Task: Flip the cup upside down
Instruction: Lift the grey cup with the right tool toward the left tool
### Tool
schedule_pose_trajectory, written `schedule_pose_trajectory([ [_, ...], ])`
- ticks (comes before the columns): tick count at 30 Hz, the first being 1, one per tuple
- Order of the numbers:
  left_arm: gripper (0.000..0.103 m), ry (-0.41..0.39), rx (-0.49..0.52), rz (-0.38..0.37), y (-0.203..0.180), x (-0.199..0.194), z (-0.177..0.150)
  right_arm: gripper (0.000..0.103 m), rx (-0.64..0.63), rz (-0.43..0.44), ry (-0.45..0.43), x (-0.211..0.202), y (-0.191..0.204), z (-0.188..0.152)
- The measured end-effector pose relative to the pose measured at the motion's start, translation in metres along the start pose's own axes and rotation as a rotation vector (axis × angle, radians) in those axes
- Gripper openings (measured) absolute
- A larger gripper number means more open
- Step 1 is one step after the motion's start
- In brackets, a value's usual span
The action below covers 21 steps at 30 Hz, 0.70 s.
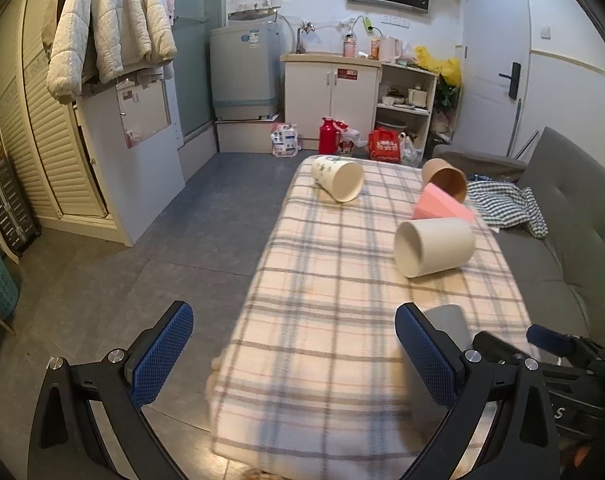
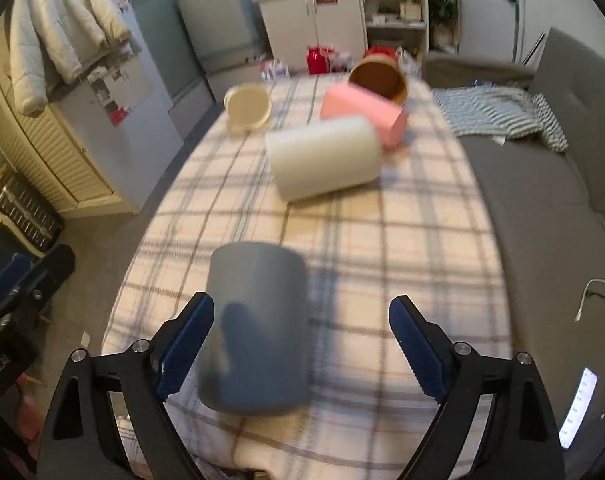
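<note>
A grey cup [image 2: 256, 334] stands with its flat closed end up on the plaid-covered table [image 2: 382, 248], between the open fingers of my right gripper [image 2: 302, 350], nearer the left finger; whether they touch is unclear. It shows in the left wrist view [image 1: 448, 322] behind my left gripper's right finger. My left gripper [image 1: 294, 354] is open and empty over the table's near left edge. Several cups lie on their sides farther back: a white cup [image 1: 434, 246] [image 2: 324, 158], a pink cup [image 1: 442, 202] [image 2: 362, 114], a brown cup [image 1: 446, 178] [image 2: 378, 78] and a printed white cup [image 1: 337, 178] [image 2: 248, 108].
A grey sofa [image 1: 562, 216] with a checked cloth [image 1: 506, 204] runs along the table's right side. A phone [image 2: 578, 412] and a cable lie on the sofa near my right gripper. Floor, wardrobe, washing machine and cabinet are to the left and behind.
</note>
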State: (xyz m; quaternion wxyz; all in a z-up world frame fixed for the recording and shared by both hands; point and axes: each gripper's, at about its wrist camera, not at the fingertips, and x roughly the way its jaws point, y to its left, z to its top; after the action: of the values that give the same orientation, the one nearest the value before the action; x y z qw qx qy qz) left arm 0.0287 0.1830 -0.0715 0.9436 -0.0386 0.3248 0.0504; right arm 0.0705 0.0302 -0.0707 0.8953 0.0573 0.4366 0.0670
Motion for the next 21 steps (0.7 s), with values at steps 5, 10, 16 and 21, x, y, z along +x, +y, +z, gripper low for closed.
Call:
schedule_pose_trajectory([
  [5,0.103,0.012,0.025,-0.049,-0.030,-0.007,-0.011,0.090,0.027,-0.064,-0.072,-0.026,-0.031,-0.005],
  [10,0.103,0.070,0.070,-0.107,-0.063,-0.003,-0.027,0.090,0.077,-0.123,-0.097,-0.038,-0.067,-0.015],
  [16,0.103,0.121,0.116,-0.163,-0.097,0.002,-0.041,0.090,0.129,-0.139,-0.084,-0.036,-0.094,-0.026],
  [21,0.103,0.175,0.132,-0.181,-0.111,0.013,-0.053,0.090,0.121,-0.136,-0.086,-0.033,-0.095,-0.027],
])
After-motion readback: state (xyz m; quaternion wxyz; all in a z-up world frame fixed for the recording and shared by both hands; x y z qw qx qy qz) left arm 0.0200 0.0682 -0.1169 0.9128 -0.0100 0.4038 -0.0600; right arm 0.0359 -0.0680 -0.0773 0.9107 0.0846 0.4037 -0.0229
